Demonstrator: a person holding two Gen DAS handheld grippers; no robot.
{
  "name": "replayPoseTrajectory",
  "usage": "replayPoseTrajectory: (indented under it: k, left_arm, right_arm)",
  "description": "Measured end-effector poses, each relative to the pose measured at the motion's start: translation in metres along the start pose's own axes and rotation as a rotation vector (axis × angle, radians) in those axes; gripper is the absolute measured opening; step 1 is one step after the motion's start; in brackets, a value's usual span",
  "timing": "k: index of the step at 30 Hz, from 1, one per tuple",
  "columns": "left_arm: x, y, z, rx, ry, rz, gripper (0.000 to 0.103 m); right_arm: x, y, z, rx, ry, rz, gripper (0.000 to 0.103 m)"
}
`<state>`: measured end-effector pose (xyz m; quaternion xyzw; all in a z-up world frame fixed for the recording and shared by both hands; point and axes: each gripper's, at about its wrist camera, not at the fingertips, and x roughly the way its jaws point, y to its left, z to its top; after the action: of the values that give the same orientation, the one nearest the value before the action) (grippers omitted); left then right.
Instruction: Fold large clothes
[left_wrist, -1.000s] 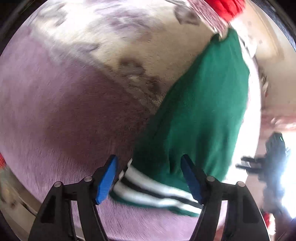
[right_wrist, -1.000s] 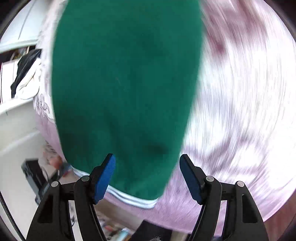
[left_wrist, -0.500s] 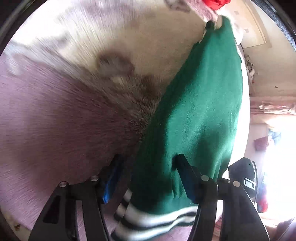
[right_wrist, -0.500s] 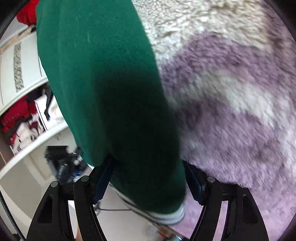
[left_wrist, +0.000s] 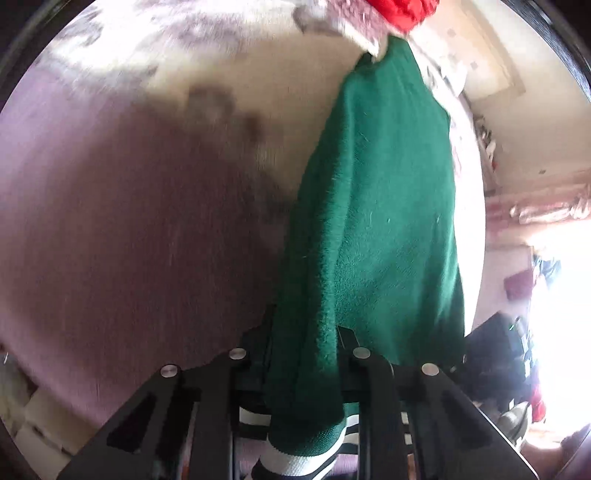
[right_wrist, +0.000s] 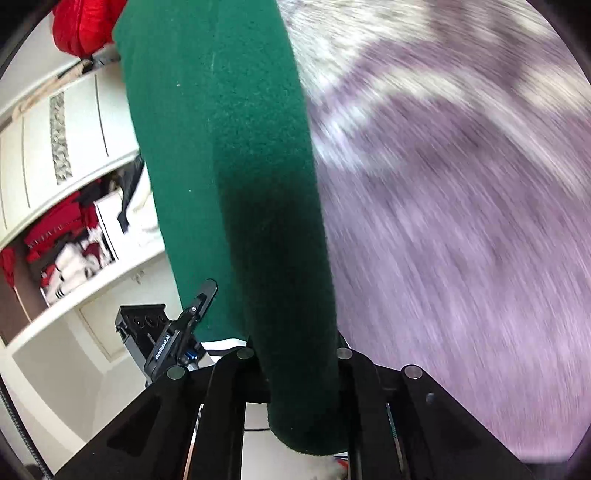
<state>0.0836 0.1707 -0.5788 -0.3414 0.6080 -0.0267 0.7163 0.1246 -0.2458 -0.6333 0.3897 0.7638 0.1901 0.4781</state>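
A dark green fleece garment (left_wrist: 380, 229) with a white-and-black striped hem lies on a purple and cream plush blanket (left_wrist: 129, 240). My left gripper (left_wrist: 304, 343) is shut on the garment's near edge by the striped hem; the cloth hides its pads. In the right wrist view the same green garment (right_wrist: 229, 166) runs away from me, and my right gripper (right_wrist: 299, 347) is shut on its near edge. The left gripper (right_wrist: 188, 325) shows there beside the garment.
A red garment (left_wrist: 402, 11) lies at the blanket's far end and also shows in the right wrist view (right_wrist: 81, 26). A white wardrobe shelf (right_wrist: 74, 229) with red and white clothes stands to the left. The blanket (right_wrist: 461, 221) spreads to the right.
Both grippers moved forward over the garment's near edge and closed on it. One second ago both were open with the cloth between their fingers.
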Motion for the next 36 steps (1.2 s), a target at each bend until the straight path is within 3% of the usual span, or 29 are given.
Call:
replayPoseTrajectory:
  k: [5,9,10,11,12,14,17,19,22,25,28,29,30,32,33,35,36]
  left_arm:
    - [-0.007,0.008,-0.055,-0.086,0.187,0.062,0.026]
    - [-0.053,-0.007,-0.049,-0.132,0.202,0.060,0.029]
    - [-0.064,-0.011,-0.044,-0.124,0.199,0.047,0.031]
    - [-0.074,-0.016,-0.035,-0.107,0.195,0.047,0.041]
    - [-0.084,-0.019,-0.027,-0.087,0.183,0.057,0.054]
    - [-0.089,-0.030,0.007,-0.050,0.151,0.045,0.060]
    - [-0.065,-0.052,0.078,0.017,0.085,0.018,0.060]
    - [-0.032,-0.073,0.133,0.073,0.040,0.011,0.060]
    - [0.017,-0.093,0.188,0.146,0.010,0.016,0.060]
    - [0.076,-0.107,0.233,0.189,0.055,-0.011,0.060]
    - [0.103,-0.119,0.243,0.235,0.046,-0.099,0.050]
    - [0.099,-0.121,0.240,0.249,0.035,-0.122,0.037]
    - [0.090,-0.121,0.238,0.254,0.024,-0.193,0.021]
    - [0.071,-0.111,0.240,0.203,0.009,-0.433,0.011]
    - [0.068,-0.101,0.241,0.182,0.004,-0.444,0.011]
    - [0.081,-0.076,0.248,0.179,0.040,-0.318,0.012]
    - [0.091,-0.059,0.252,0.147,0.066,-0.292,0.017]
  right_arm:
    - [-0.021,-0.049,-0.060,0.026,0.113,-0.128,0.015]
    - [-0.036,-0.054,-0.042,0.071,0.148,-0.208,0.036]
    - [-0.045,-0.047,-0.036,0.059,0.122,-0.218,0.046]
    - [-0.058,-0.040,-0.031,0.032,0.085,-0.222,0.055]
    - [-0.071,-0.032,-0.027,0.004,0.059,-0.226,0.071]
    - [-0.094,-0.016,-0.020,-0.042,0.014,-0.235,0.074]
    - [-0.120,-0.001,0.001,-0.053,-0.056,-0.273,0.074]
    - [-0.129,0.009,0.034,-0.020,-0.107,-0.304,0.074]
    - [-0.141,0.013,0.055,0.022,-0.167,-0.340,0.074]
    - [-0.142,0.015,0.072,0.077,-0.206,-0.345,0.074]
    - [-0.127,0.016,0.084,0.143,-0.215,-0.339,0.074]
    - [-0.118,0.018,0.089,0.162,-0.214,-0.333,0.074]
    - [-0.109,0.021,0.093,0.179,-0.210,-0.334,0.074]
    - [-0.100,0.020,0.098,0.201,-0.207,-0.343,0.074]
    - [-0.098,0.020,0.100,0.209,-0.208,-0.351,0.074]
    - [-0.092,0.024,0.105,0.227,-0.209,-0.360,0.074]
    - [-0.085,0.032,0.107,0.231,-0.210,-0.354,0.074]
